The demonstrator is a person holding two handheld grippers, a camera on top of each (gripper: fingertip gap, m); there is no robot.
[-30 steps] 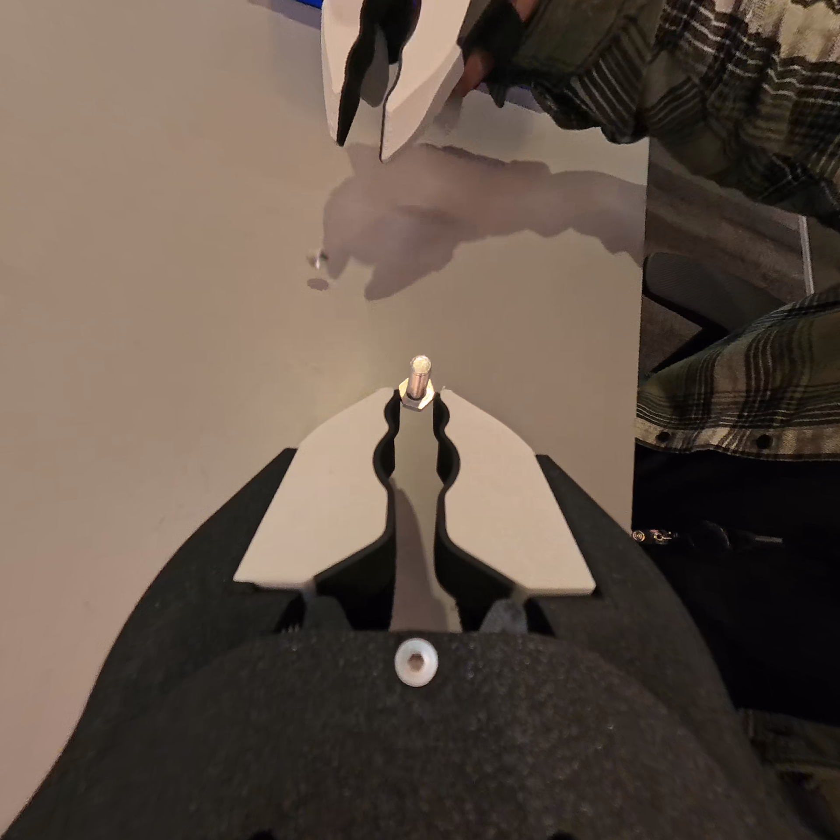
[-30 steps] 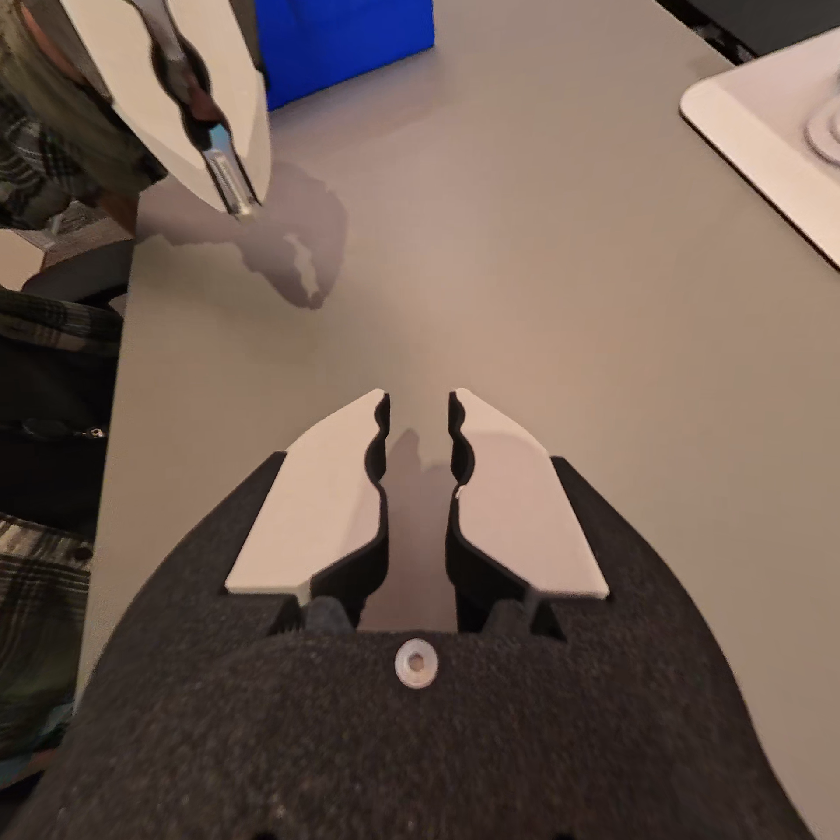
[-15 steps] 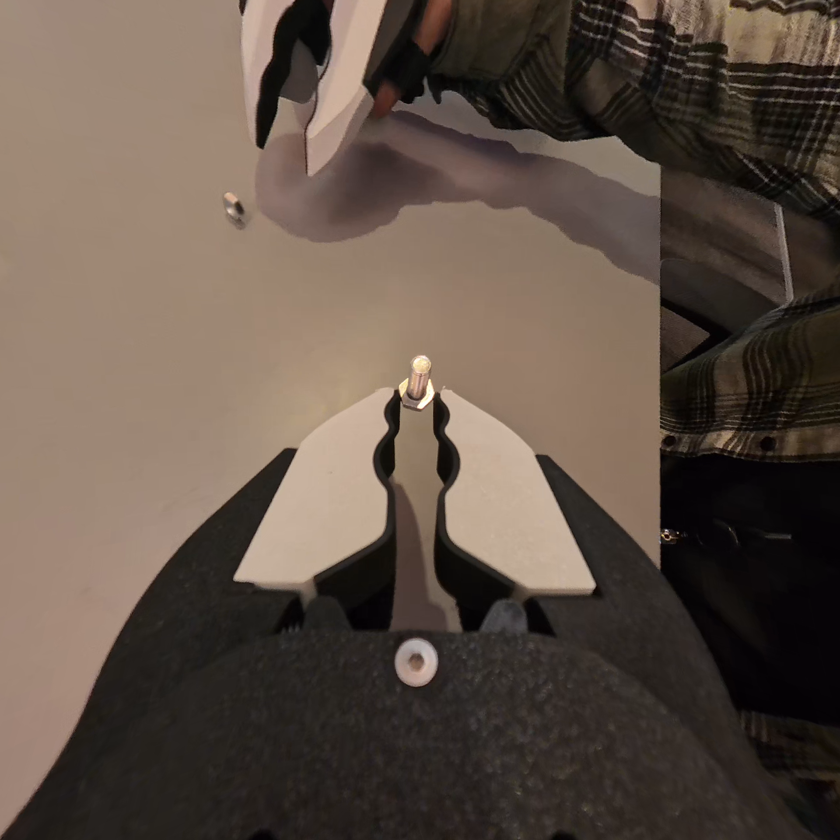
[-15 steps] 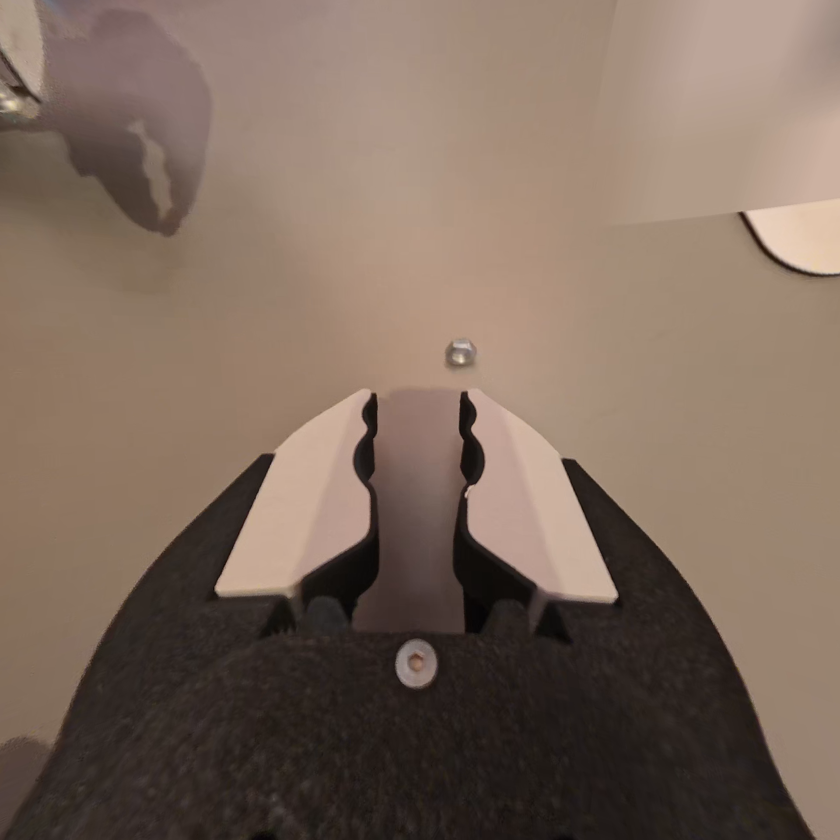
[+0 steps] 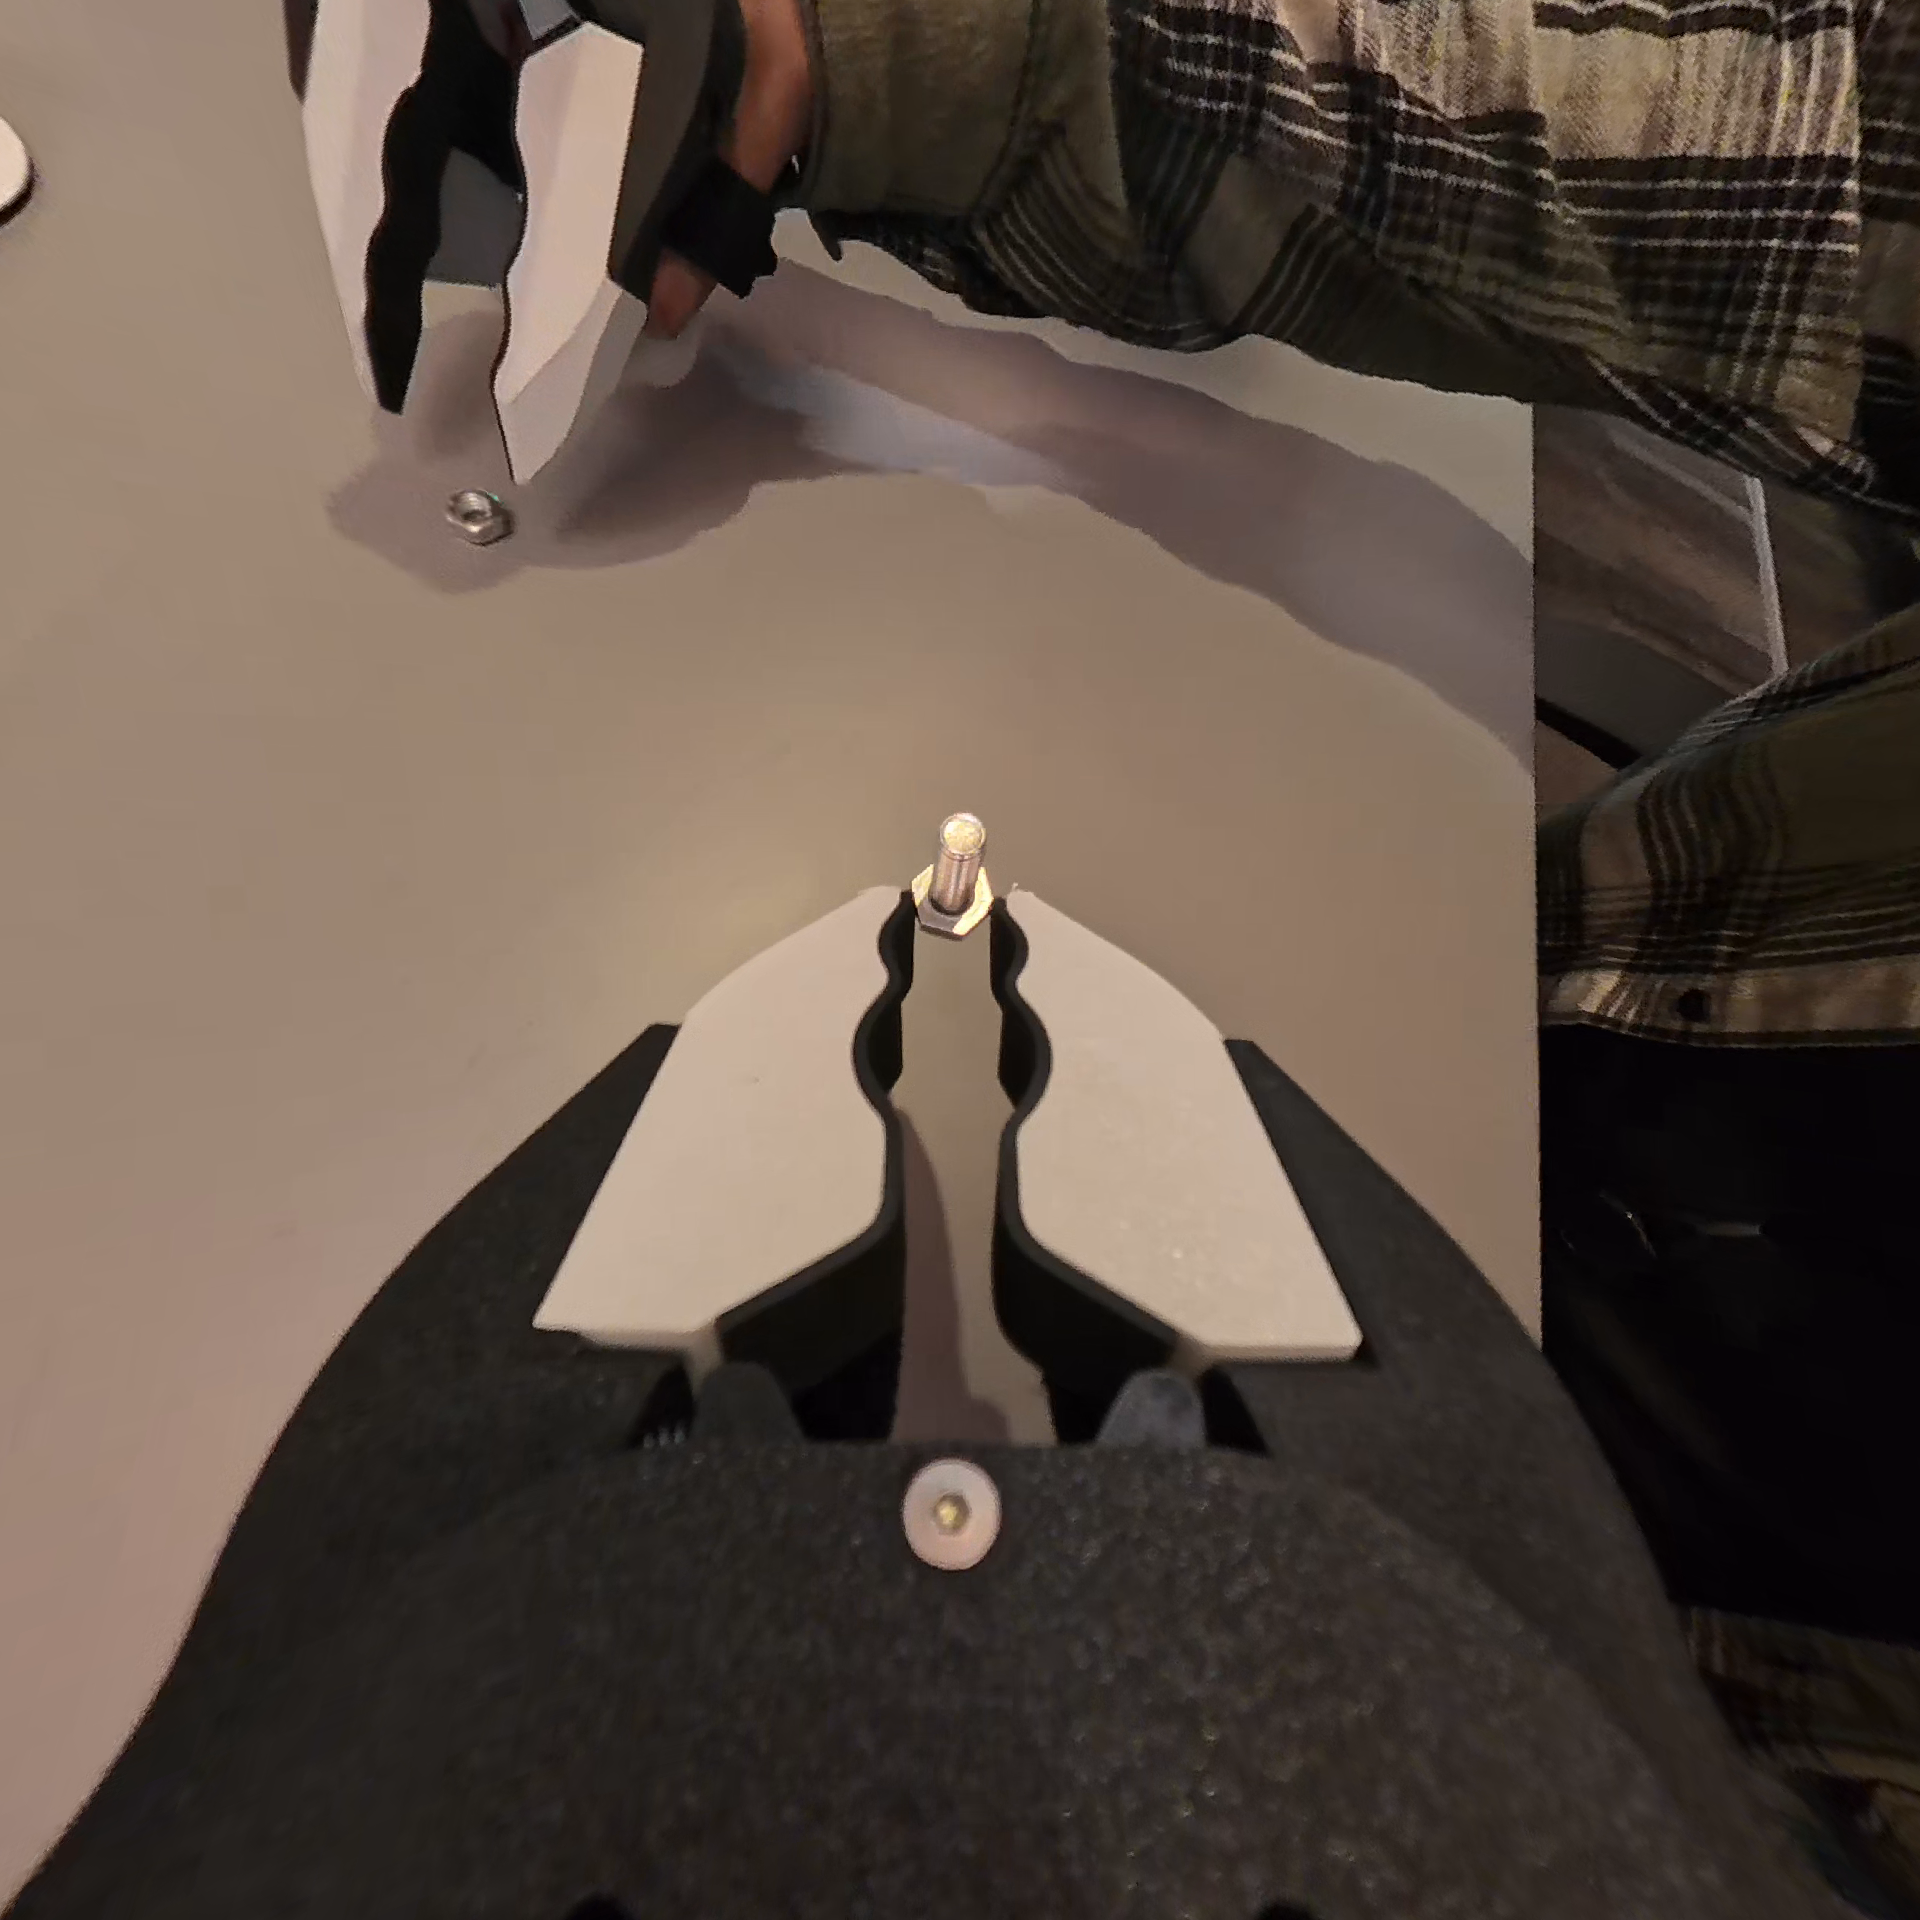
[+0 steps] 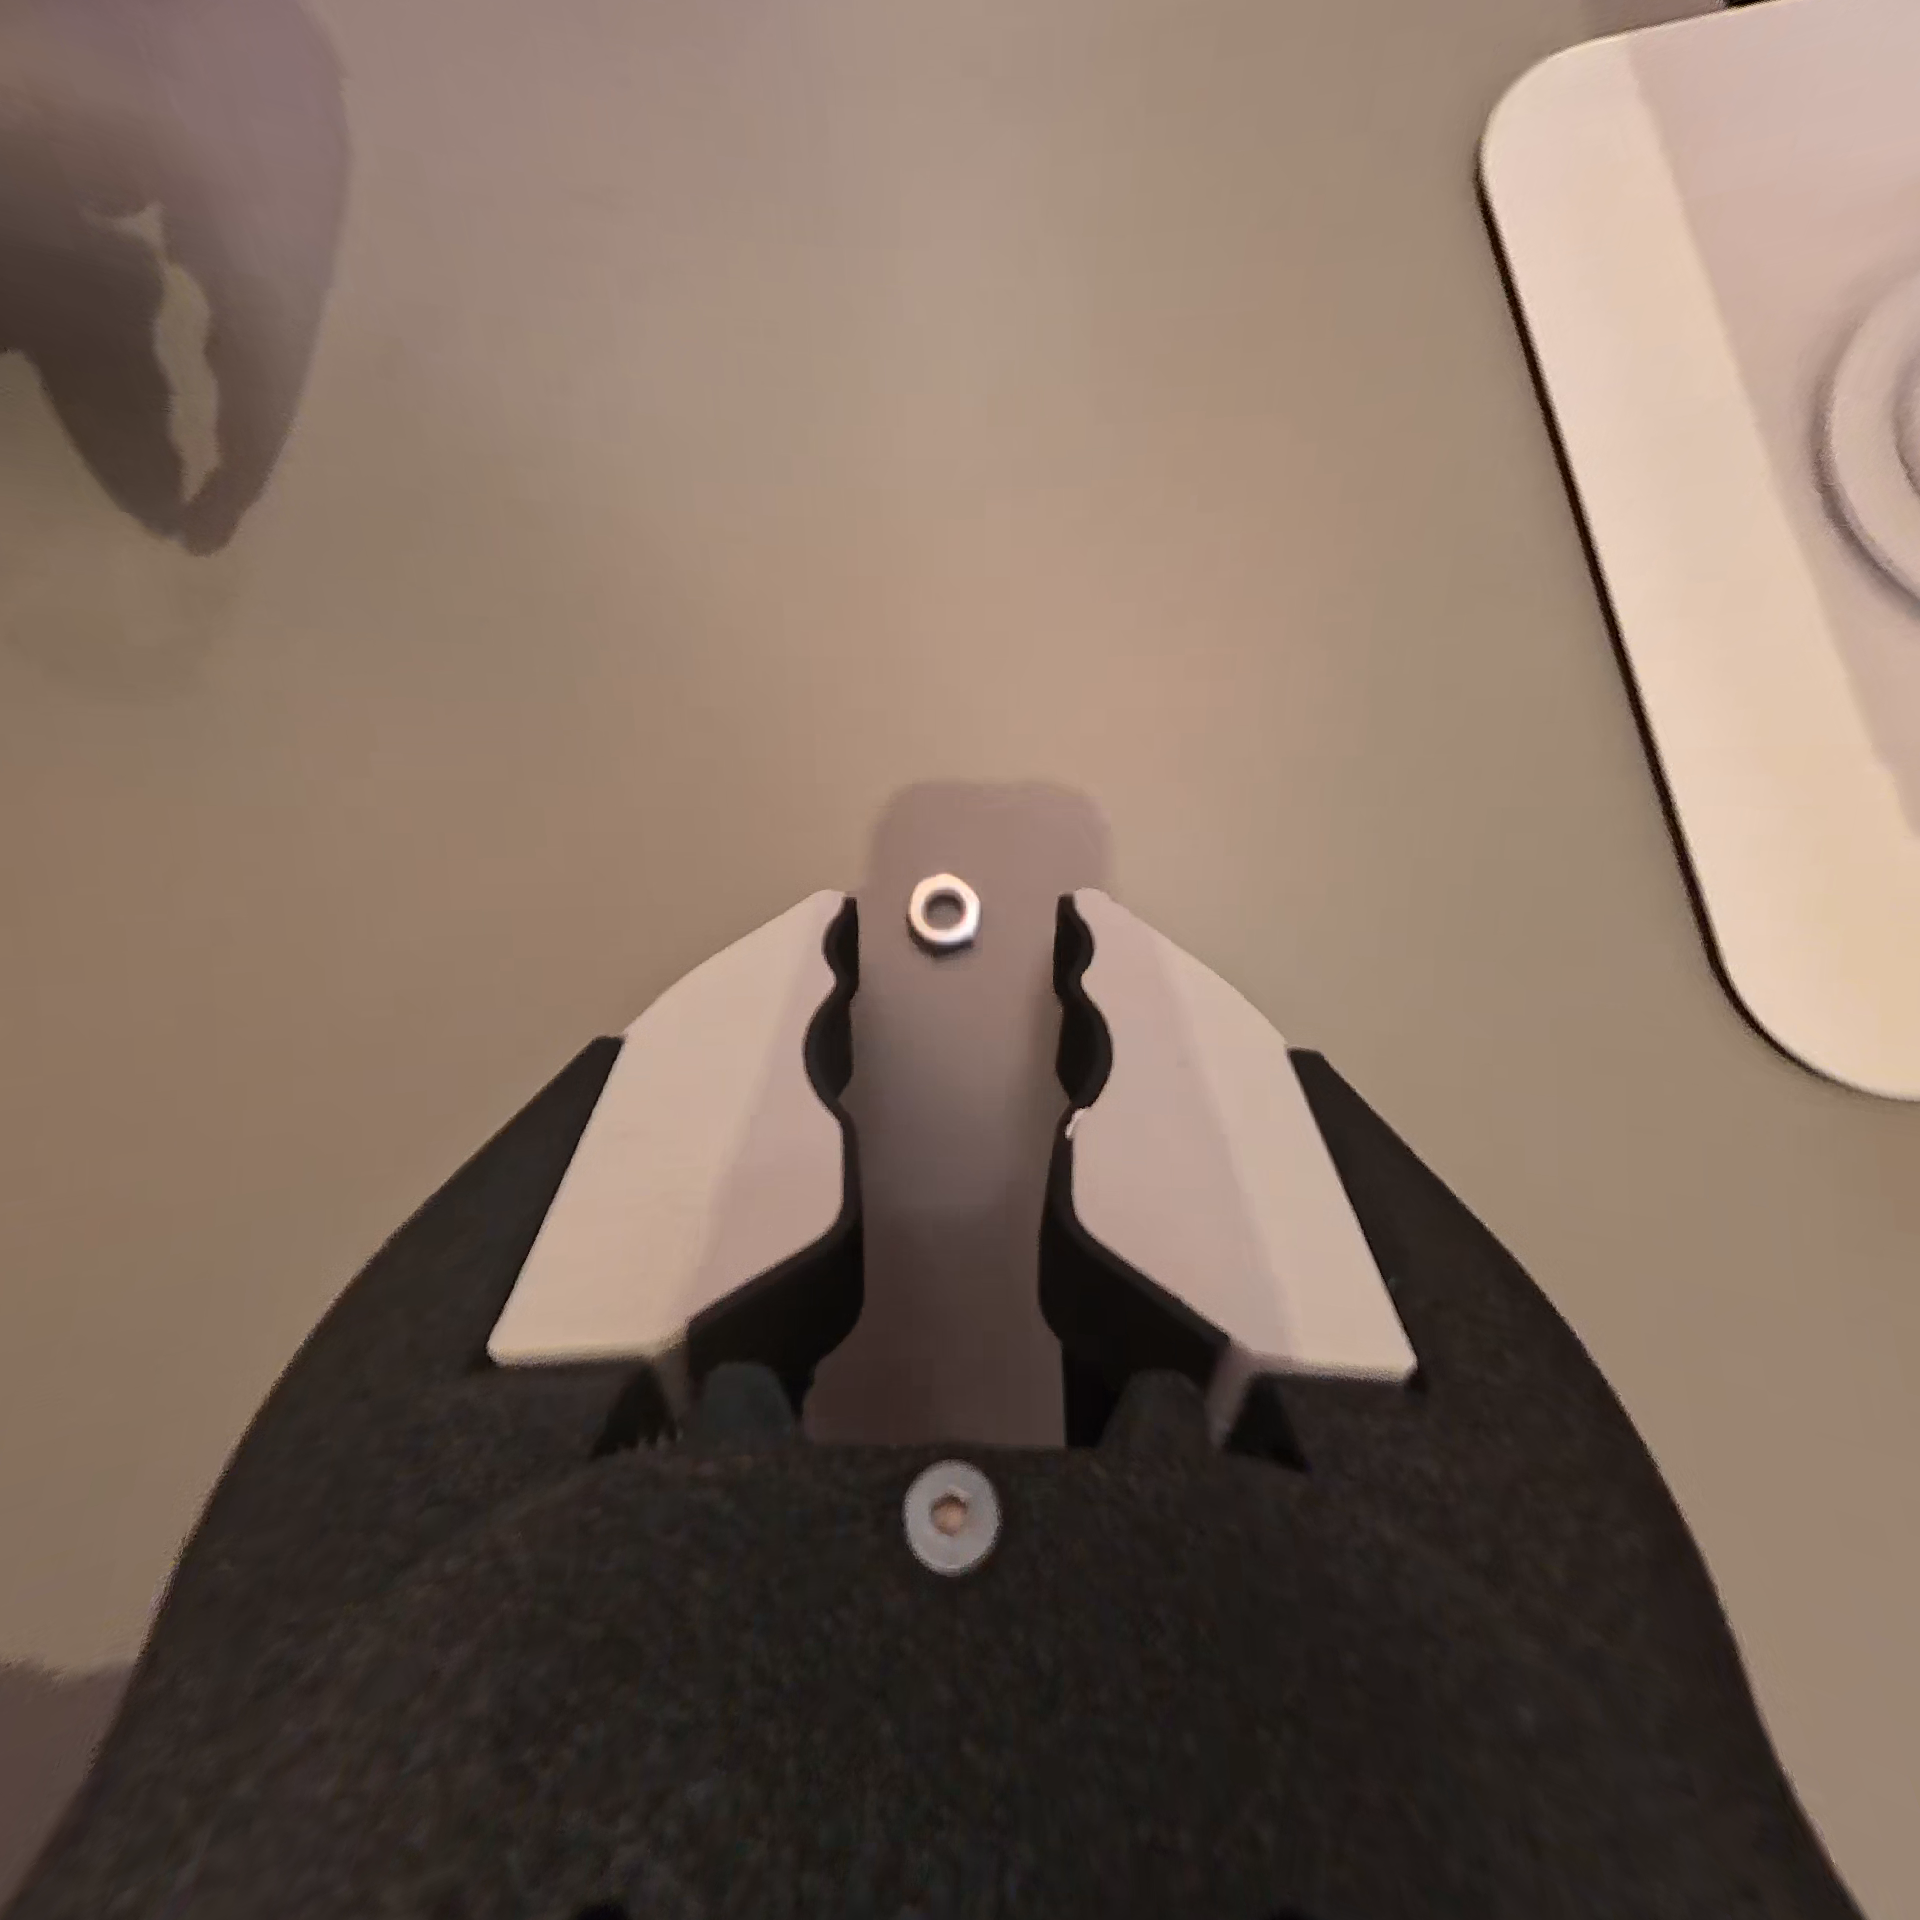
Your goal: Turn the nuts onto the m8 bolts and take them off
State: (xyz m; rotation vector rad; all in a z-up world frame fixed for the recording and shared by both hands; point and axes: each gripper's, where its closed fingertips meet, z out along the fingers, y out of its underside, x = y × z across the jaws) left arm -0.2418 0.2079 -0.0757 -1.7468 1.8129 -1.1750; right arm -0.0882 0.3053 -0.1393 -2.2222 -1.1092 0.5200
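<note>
1 nut [image 6: 944,911] lies between right gripper [image 6: 956,914] tips (spread).

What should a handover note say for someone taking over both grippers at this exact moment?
Left gripper: shut on the bolt, pinching its hex head at the fingertips, threaded shank pointing away from the camera, held over the table.
Right gripper: open, lowered over the loose nut, which lies flat on the table between the fingertips, not yet gripped.
Also there: a white tray to the right of the right gripper.
Done: bolt picked up; right gripper lined up on the nut.
Left: close on the nut, carry it to the bolt's tip, thread it on, then unscrew it.
</note>
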